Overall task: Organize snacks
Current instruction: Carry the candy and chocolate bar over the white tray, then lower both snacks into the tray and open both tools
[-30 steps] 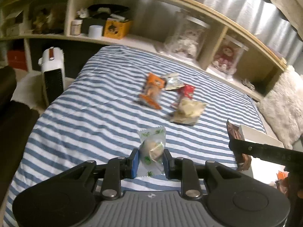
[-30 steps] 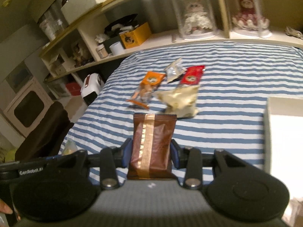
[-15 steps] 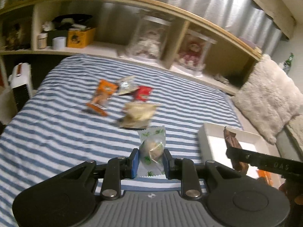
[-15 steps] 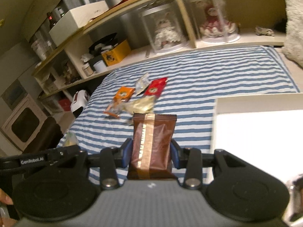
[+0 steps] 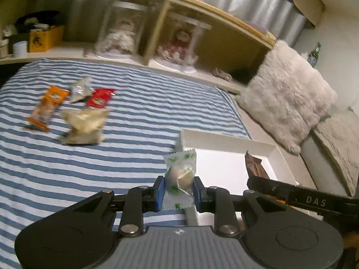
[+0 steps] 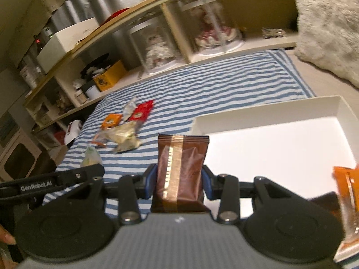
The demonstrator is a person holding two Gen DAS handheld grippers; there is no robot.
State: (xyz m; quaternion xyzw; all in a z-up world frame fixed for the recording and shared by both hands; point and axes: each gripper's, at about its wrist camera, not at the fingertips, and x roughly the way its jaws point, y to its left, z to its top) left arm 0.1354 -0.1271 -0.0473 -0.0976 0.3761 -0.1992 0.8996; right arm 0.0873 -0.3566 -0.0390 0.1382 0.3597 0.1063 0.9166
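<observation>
My left gripper point(image 5: 178, 189) is shut on a small clear-wrapped sweet with green print point(image 5: 180, 174), held over the near left edge of the white box point(image 5: 226, 139). My right gripper point(image 6: 178, 180) is shut on a brown snack bar with a gold stripe point(image 6: 181, 168), just left of the white box point(image 6: 269, 121). That brown bar point(image 5: 254, 164) also shows in the left wrist view, above the box. On the striped bedspread point(image 5: 134, 103) lie an orange packet point(image 5: 48, 105), a silver packet point(image 5: 80, 88), a red packet point(image 5: 101, 97) and a pale bag point(image 5: 84, 125).
An orange packet point(image 6: 347, 190) lies at the box's near right corner. A fluffy cushion point(image 5: 287, 96) stands right of the bed. Behind the bed runs a wooden shelf point(image 5: 157, 6) with dolls under clear domes and a yellow box point(image 5: 44, 38).
Both grippers have swung to the right, each still holding its snack. The loose packets have slid to the left of view and the white box has come in under the grippers.
</observation>
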